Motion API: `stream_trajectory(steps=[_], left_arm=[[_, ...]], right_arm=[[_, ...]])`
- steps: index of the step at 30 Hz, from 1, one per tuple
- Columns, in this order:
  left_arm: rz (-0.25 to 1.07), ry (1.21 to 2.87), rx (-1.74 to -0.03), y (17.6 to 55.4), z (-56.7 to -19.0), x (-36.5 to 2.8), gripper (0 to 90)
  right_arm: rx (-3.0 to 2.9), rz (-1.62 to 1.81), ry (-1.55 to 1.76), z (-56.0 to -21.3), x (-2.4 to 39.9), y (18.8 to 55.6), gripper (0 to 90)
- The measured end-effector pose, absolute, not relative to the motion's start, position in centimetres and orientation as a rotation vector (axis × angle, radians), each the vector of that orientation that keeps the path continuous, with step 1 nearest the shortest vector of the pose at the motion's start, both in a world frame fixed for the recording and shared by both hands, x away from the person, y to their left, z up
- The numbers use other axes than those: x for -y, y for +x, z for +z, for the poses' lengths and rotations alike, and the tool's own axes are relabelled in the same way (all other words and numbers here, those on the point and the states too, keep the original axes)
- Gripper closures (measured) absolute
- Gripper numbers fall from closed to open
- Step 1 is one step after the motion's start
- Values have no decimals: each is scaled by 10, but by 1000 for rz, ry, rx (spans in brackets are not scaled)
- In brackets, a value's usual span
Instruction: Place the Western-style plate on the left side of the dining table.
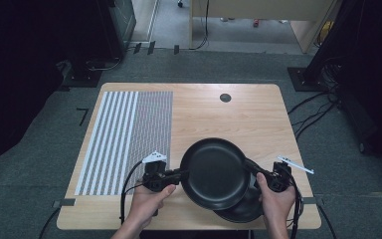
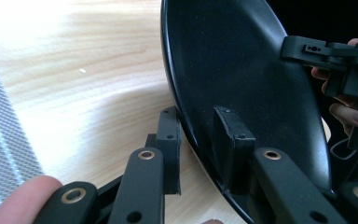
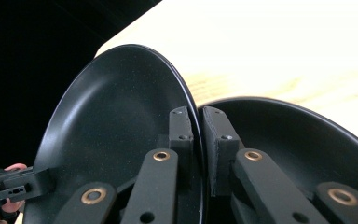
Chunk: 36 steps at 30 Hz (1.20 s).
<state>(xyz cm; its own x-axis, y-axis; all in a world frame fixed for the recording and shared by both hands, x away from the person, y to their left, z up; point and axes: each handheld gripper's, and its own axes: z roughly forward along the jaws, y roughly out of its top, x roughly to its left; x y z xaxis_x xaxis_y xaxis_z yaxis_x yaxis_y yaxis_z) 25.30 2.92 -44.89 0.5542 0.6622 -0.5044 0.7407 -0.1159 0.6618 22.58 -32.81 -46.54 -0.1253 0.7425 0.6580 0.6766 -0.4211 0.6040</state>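
Black upper plate (image 1: pixel 215 172) pinched at opposite rims by left gripper (image 1: pixel 175 175) and right gripper (image 1: pixel 258 172), lifted just above lower plate (image 1: pixel 243 206). Next, probably: carry sideways, level, clear of lower plate.

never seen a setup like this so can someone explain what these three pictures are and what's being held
There is no robot here: a person holds a hand-held gripper in each hand, each with two black jaws. The high view looks down on the wooden table from above the person. The other two pictures come from small cameras riding on each gripper, looking along its jaws.

The left gripper and right gripper both pinch the rim of a black plate from opposite sides, holding it above a second black plate that lies on the table. A striped and checked mat lies on the table's left part.
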Motion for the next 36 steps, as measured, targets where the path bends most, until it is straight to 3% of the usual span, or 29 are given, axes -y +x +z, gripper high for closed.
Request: stream_trajectory(steps=[36], left_arm=[[9, 1631, -1391, 297, -438, -151, 758]], right_arm=[[-1902, 1620, 1948, -444, 202, 324, 838]])
